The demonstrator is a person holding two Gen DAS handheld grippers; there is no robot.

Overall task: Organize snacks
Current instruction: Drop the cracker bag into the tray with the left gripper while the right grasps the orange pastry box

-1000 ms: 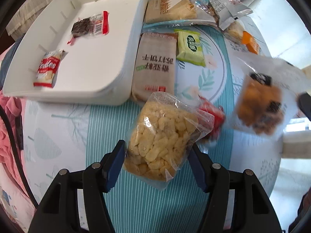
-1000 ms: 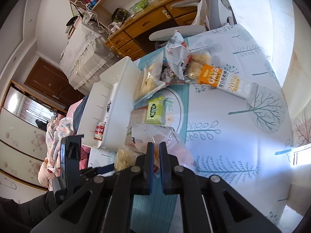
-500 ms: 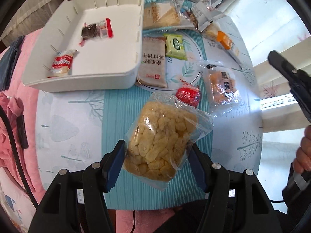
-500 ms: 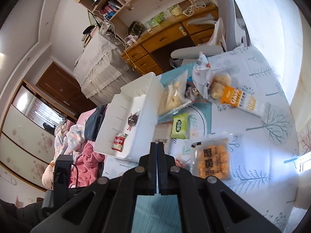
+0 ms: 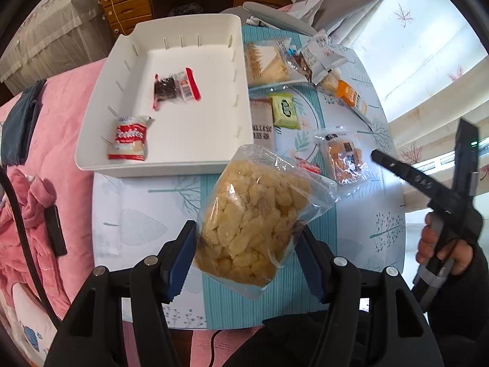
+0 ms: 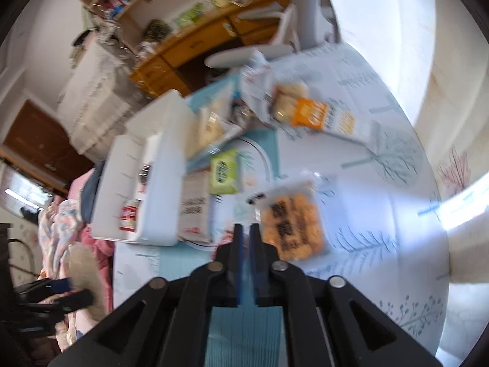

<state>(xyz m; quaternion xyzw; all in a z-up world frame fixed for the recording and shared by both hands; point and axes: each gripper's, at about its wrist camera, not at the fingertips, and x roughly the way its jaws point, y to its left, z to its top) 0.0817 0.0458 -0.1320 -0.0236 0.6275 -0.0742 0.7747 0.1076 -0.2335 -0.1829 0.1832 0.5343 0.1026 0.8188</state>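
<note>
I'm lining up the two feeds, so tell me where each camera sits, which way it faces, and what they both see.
Left wrist: on the left gripper, looking down over the clear puffed-snack bag it grips, toward the white tray; the person's right hand shows.
Right wrist: on the right gripper, fingers nearly together, facing across the table toward the desk; blurred.
Shared: the tray, green packet, orange pastry pack.
</note>
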